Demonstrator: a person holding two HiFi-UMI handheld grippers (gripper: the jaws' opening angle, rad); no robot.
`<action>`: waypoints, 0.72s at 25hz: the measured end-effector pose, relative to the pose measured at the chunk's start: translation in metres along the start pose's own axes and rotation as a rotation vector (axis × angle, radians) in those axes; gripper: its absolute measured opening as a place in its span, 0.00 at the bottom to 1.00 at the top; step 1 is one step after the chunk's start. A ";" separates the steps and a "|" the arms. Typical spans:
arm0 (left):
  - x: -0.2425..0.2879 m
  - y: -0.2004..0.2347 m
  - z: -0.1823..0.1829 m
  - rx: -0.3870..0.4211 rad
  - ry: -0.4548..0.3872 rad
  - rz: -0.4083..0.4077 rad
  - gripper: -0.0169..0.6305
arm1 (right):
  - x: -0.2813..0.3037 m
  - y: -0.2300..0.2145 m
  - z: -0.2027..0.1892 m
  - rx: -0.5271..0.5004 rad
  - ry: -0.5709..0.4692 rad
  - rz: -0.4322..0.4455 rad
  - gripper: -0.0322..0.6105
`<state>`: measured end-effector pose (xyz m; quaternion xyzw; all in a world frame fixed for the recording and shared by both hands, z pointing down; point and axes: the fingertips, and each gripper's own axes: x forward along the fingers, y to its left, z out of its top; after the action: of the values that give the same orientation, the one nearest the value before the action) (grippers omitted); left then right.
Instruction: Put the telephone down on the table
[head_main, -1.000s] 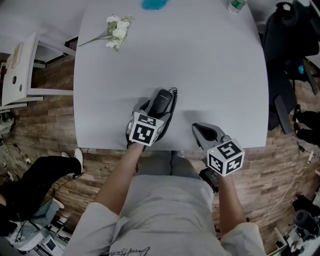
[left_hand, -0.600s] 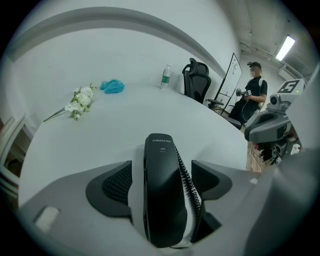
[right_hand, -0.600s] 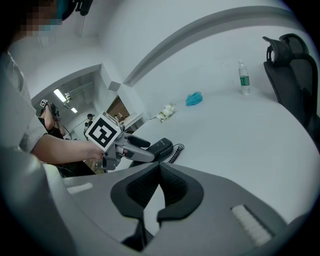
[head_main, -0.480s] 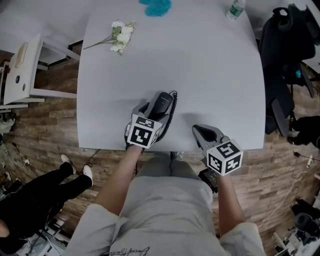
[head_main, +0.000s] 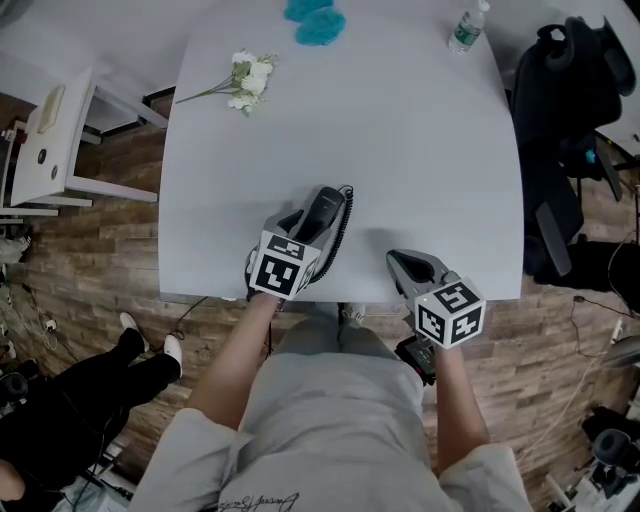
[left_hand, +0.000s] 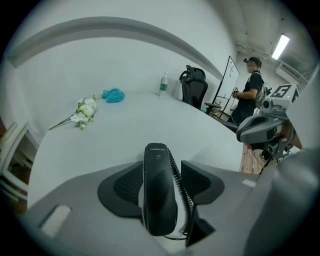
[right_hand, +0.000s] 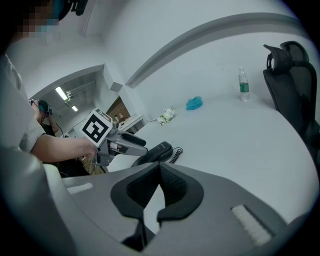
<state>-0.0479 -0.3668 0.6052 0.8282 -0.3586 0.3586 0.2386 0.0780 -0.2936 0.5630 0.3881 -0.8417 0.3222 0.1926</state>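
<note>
Left tongs (left_hand: 161, 169) just closing onto telephone (head_main: 322, 208) | right tongs (right_hand: 159, 170) clenched empty | white table (head_main: 410, 150), wood floor (head_main: 90, 262)

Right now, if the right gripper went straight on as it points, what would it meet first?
Probably the bare table just ahead, as the right gripper tilts down; the telephone sits near that line, so depth is unsure.

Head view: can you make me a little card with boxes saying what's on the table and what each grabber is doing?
table: white table
phone: black corded telephone handset, by the near edge
left gripper: jaws have just been closing; pads on the handset's sides
right gripper: shut, empty, to the right of the phone
far end: white flowers, blue fluffy clump, clear plastic bottle
</note>
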 end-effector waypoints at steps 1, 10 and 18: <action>-0.003 -0.001 0.001 0.002 -0.004 0.002 0.42 | -0.002 0.000 0.001 -0.003 -0.002 -0.002 0.06; -0.034 -0.008 0.000 -0.001 -0.036 0.033 0.20 | -0.014 0.008 0.006 -0.032 -0.009 -0.003 0.06; -0.056 -0.015 -0.013 -0.045 -0.051 0.038 0.07 | -0.021 0.016 0.006 -0.049 -0.014 -0.001 0.06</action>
<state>-0.0693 -0.3250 0.5683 0.8245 -0.3881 0.3337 0.2411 0.0781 -0.2788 0.5401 0.3860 -0.8504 0.2988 0.1962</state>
